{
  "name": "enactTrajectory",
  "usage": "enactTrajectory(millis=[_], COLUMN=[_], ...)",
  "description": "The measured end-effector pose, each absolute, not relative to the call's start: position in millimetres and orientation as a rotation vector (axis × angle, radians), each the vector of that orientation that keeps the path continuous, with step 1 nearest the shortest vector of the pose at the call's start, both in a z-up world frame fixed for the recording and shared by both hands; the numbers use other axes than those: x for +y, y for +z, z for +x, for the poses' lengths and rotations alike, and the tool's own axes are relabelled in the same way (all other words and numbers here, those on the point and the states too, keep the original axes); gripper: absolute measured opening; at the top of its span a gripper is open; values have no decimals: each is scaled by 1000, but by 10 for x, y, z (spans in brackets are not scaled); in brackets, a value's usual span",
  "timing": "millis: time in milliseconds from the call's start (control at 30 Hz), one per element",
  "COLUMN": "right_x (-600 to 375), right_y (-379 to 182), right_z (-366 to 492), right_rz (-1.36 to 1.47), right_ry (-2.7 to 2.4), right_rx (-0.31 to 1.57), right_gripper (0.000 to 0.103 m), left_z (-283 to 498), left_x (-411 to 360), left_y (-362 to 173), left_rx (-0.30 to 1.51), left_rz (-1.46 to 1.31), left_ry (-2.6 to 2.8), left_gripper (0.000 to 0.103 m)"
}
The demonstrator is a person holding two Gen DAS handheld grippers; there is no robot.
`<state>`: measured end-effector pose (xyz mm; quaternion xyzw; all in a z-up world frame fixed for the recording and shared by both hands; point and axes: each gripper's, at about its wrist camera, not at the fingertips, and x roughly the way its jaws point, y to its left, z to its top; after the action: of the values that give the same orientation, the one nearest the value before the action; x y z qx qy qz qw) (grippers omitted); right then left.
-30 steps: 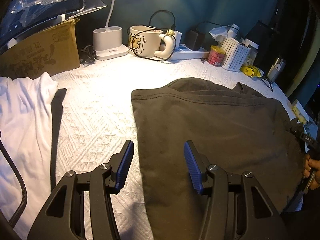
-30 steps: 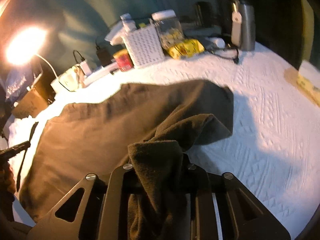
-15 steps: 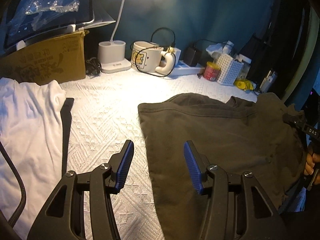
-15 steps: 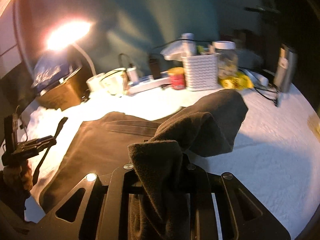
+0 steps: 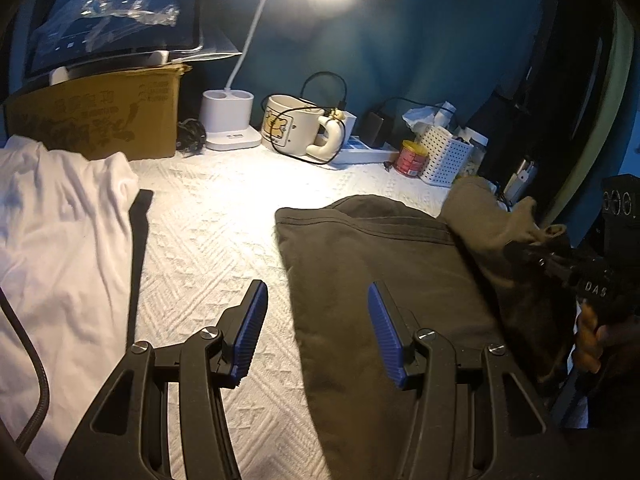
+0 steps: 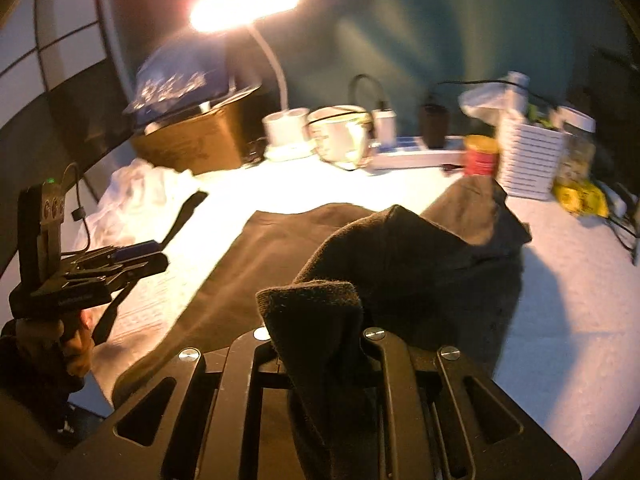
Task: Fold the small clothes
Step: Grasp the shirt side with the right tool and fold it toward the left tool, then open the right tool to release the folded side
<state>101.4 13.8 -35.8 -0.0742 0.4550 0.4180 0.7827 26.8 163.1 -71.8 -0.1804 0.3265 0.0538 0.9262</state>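
Note:
A dark olive garment (image 5: pixel 384 264) lies flat on the white textured cloth (image 5: pixel 216 240). My left gripper (image 5: pixel 316 304) is open and empty, held over the garment's left edge. My right gripper (image 6: pixel 320 340) is shut on the garment's right edge (image 6: pixel 316 308) and holds it lifted, folded over toward the left. That lifted edge shows at the right of the left wrist view (image 5: pixel 492 216), with the right gripper (image 5: pixel 520 250) behind it. The left gripper (image 6: pixel 132 258) shows at the left of the right wrist view.
A white garment (image 5: pixel 60 240) lies at the left. Along the back stand a cardboard box (image 5: pixel 100 120), a lamp base (image 5: pixel 228 120), a mug (image 5: pixel 292 128), a power strip (image 5: pixel 360 152), a red tin (image 5: pixel 410 158) and a white basket (image 5: pixel 448 156).
My right gripper has lifted the garment's right edge and carried it leftward over the garment. My left gripper has risen and pulled back a little, staying open.

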Motion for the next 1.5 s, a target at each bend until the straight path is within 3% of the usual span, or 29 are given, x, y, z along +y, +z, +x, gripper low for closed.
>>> enactTrajectory(millis=[900, 1000, 1067, 1233, 1333, 1500], right_x=[1005, 1080, 1093, 1028, 940, 643], right_y=[-683, -777, -777, -601, -508, -351], right_z=[99, 3, -73, -317, -407, -410], right_rz=[-339, -397, -391, -385, -390, -371], right_ry=[1141, 1132, 1170, 1279, 1294, 1262], right_rx=[1047, 1077, 1083, 1018, 990, 953], right_gripper=[16, 21, 32, 35, 49, 49], left_z=[-112, -135, -151, -204, -222, -203], left_x=[1774, 1750, 1739, 1694, 1648, 1491], left_y=[-724, -714, -703, -649, -591, -515], left_rx=[657, 660, 662, 660, 650, 643], left_rz=[-383, -376, -369, -351, -337, -323], left_ry=[152, 150, 152, 161, 163, 129], left_gripper=[52, 52, 52, 52, 52, 52])
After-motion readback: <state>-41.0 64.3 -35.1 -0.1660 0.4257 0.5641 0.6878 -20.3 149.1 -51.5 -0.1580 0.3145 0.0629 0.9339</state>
